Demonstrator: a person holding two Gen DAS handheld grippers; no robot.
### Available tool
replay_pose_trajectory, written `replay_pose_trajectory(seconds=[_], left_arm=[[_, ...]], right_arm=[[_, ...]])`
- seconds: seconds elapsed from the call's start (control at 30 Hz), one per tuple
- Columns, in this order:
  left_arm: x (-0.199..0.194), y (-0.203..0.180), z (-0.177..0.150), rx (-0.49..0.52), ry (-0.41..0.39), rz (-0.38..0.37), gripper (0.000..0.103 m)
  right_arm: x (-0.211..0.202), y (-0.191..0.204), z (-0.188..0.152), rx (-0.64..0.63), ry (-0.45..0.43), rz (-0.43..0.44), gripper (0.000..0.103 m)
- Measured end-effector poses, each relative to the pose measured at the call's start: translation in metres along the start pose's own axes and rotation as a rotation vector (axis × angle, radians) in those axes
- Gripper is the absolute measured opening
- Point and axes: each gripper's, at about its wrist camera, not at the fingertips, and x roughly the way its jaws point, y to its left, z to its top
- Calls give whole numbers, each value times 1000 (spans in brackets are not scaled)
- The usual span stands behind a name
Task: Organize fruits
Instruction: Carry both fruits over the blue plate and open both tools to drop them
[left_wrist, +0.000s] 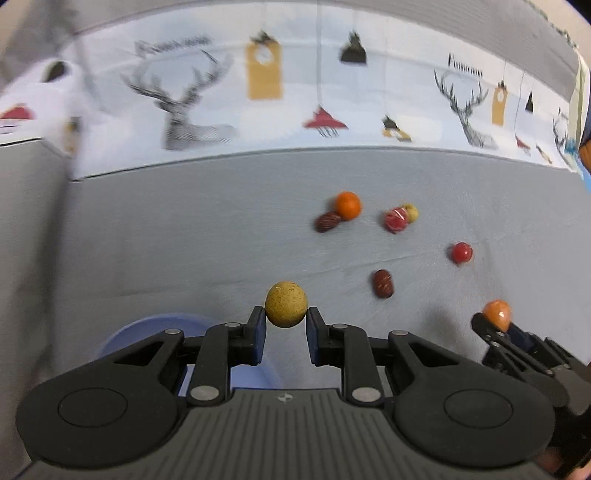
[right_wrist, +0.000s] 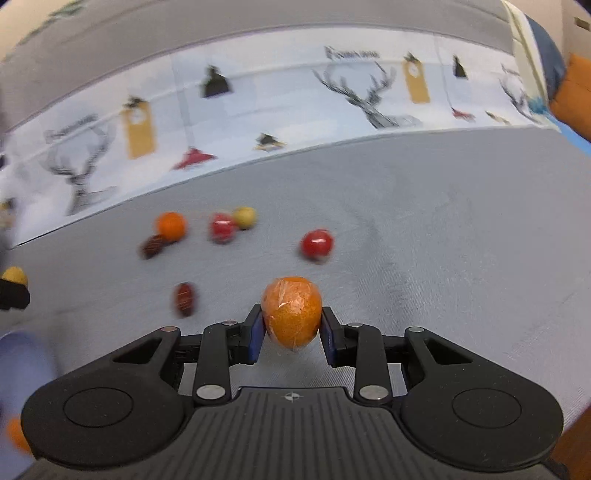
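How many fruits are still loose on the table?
6: orange touching a dark one at the back, red with yellow, lone red, nearer dark one. More may be hidden.

I am working over a grey table with a matte, faintly streaked surface. Its far edge meets a white printed backdrop showing deer heads and hanging tags. Resting on the table: an orange fruit touching a dark red oval fruit; to their right, a red wrapped fruit touching a pale yellow fruit. A round red fruit sits apart nearer the right. A second dark red oval fruit lies alone, closer to me. A blue plate sits at the near left edge.
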Motion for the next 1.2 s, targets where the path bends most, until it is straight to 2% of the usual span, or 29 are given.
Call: replay_pose_trajectory(seconds=[0.27,0.5,0.83,1.2], left_arm=[[-91,55,-51,-110,-79,13,25],[-140,88,-91,-178,-118,23,25],[-176,120,-134,-242,-167,45,25],[-187,131,-146,-278,-194,51,25]], right_arm=[[-93,48,1,-150,-69,149,33],[-152,97,-14,-238,-79,297,33],[-191,133,-38,-359,-81,359,33],[-208,141,-46,-398,-96,369,33]])
